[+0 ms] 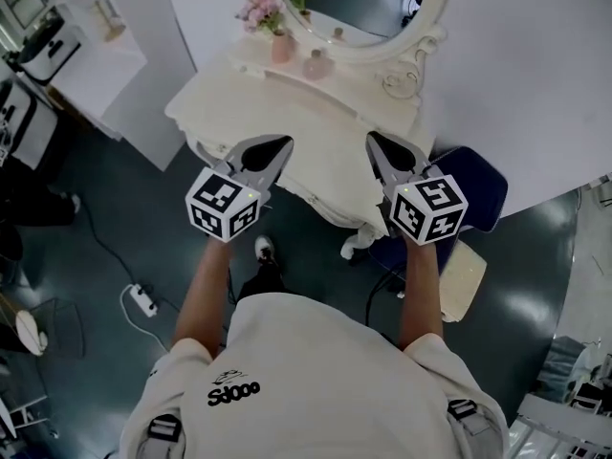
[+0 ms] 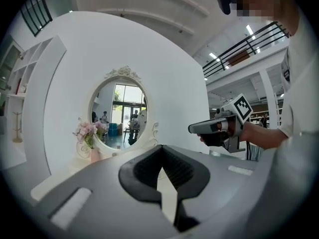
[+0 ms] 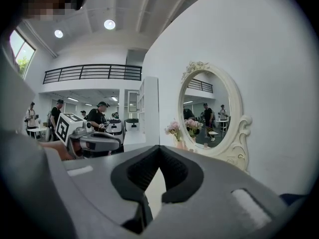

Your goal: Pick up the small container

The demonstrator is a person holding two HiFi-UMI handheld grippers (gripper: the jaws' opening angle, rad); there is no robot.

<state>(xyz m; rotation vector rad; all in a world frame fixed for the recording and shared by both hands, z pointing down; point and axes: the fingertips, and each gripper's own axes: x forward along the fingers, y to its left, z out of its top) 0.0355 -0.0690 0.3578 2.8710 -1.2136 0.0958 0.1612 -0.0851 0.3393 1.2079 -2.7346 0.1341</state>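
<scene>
Cream-white carved dressing table (image 1: 320,127) with an oval mirror (image 1: 373,3) fills the upper centre of the head view. I hold the left gripper (image 1: 285,142) and right gripper (image 1: 373,138) over its front, both clenched on nothing. The small pale-pink container (image 1: 316,64) sits at the mirror's base, just right of a pink flower vase (image 1: 281,46).

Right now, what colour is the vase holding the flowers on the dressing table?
Pale pink; the head view shows the vase best.
</scene>
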